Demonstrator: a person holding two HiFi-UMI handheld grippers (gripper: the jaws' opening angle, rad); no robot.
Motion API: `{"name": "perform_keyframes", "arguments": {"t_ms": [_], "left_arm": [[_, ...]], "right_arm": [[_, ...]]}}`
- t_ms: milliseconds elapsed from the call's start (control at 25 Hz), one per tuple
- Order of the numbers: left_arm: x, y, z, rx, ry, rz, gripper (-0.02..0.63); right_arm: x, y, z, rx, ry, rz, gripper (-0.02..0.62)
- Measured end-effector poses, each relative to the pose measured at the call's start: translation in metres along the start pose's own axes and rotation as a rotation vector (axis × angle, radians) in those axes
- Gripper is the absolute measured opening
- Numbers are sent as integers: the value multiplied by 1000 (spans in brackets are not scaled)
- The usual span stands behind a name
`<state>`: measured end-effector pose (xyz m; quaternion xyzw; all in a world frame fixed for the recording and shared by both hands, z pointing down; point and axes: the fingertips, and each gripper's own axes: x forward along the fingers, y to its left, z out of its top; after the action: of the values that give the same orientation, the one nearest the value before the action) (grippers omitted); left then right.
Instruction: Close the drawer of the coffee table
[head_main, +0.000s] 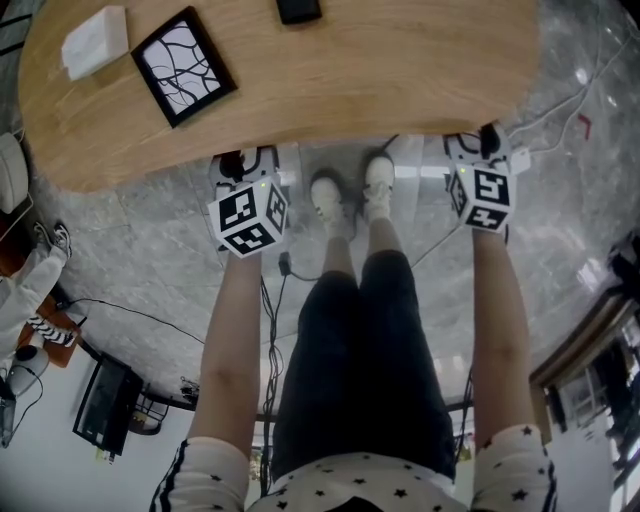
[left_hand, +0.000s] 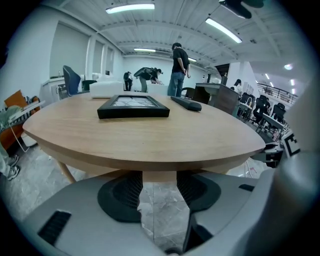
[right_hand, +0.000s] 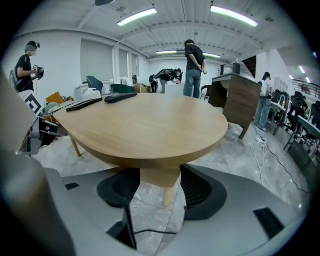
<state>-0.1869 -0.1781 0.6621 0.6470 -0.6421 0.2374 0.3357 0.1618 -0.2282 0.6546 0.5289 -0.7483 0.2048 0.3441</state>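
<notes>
- Here, the coffee table (head_main: 380, 70) fills the top of the head view, its curved near rim just ahead of the person's legs. No pulled-out drawer can be made out from above.
- Under the rim, a pale wooden panel (left_hand: 159, 176) shows in the left gripper view. It may be the drawer's front, but the pictures do not settle that.
- The left gripper (left_hand: 159, 192) is level with that rim, its jaws spread and nothing caught between them. The panel lies beyond the tips and runs on behind them.
- The right gripper (right_hand: 159, 187) hangs likewise empty, jaws parted, facing the same kind of panel and one table leg (right_hand: 170, 196) under the top.
- Step in hand, as a judgement: the approach. Both tools sit at the table's near side, with no push seen on any drawer front.
- The next move likely calls for a flat, square press on the drawer front, straight inward along its runners — an angled shove could jam it.
- Count on the top: one black picture frame (head_main: 183, 65), one white box (head_main: 95, 42) and one dark remote-like thing (head_main: 298, 10) — three things in all.
- Two grippers, one table.
- Several people stand well apart in the background.
</notes>
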Motion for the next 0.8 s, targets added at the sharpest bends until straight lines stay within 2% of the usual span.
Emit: {"name": "perform_keyframes", "arguments": {"t_ms": [240, 400, 640, 800], "left_arm": [[-12, -1, -6, 10, 21, 4, 221], [-23, -6, -10, 21, 31, 8, 162], [-45, -15, -7, 30, 26, 17, 64], [-62, -28, 4, 39, 16, -2, 23]], "right_arm": [[-12, 2, -4, 25, 12, -18, 258], [-23, 11, -13, 41, 36, -6, 242], [-46, 27, -12, 76, 34, -21, 49], [-64, 43, 3, 89, 15, 5, 14]]}}
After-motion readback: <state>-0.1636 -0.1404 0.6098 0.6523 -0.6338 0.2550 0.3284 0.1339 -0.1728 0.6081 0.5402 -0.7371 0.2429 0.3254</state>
